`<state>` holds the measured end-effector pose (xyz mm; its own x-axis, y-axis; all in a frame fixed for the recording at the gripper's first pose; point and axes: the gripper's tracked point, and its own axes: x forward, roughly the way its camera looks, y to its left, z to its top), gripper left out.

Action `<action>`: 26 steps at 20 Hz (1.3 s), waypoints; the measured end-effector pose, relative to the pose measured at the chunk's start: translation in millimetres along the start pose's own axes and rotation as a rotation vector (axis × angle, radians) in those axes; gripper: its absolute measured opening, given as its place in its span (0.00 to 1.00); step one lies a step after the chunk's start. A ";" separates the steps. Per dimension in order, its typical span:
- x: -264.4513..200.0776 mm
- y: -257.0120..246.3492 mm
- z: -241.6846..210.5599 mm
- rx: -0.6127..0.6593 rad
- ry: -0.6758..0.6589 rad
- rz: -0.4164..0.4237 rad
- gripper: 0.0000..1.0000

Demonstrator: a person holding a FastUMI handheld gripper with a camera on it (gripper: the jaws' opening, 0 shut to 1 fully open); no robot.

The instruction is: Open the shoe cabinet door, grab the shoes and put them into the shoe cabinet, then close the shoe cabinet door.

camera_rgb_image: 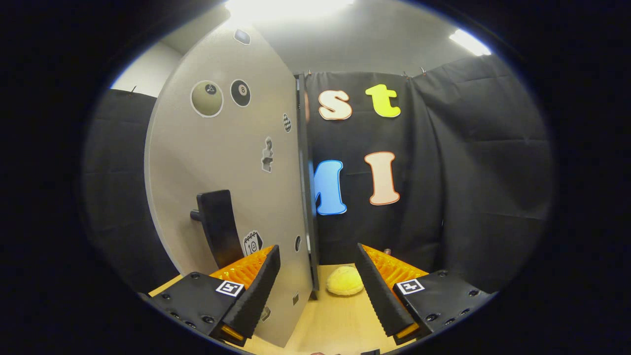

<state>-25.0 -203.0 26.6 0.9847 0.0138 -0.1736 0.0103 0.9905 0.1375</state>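
Observation:
The grey shoe cabinet door (222,162), covered in stickers, stands swung out nearly edge-on just ahead of me. Its dark front edge (304,197) runs down between my fingers, close to the left one. A black handle (217,227) sticks out of the door's face, above my left finger (256,286). A fluffy yellow shoe (345,281) lies on the wooden surface (335,320) beyond the fingertips, just right of the door's edge. My gripper (317,251) is open wide, with neither finger pressing on anything. The cabinet's inside is hidden behind the door.
Black cloth walls close the booth behind and to the right of the shoe. A pale wall shows above the door at the left. Bare wooden surface runs from between the fingers up to the shoe.

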 end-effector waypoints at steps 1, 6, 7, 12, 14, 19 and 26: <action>0.0 15.8 -0.2 0.002 -0.003 0.005 0.97; 15.5 90.7 -3.5 -0.056 0.011 0.023 0.96; 20.8 103.5 -4.3 -0.064 0.016 0.025 0.97; 54.5 181.7 -3.9 -0.062 0.030 0.109 0.97; 59.2 197.3 -4.8 -0.049 0.030 0.139 0.97; 53.7 215.4 0.7 -0.068 0.019 0.167 0.98; 28.1 208.3 2.6 -0.100 0.007 0.180 0.98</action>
<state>5.3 3.4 52.9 0.9678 0.1926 -0.1622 -0.1836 0.9806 0.0691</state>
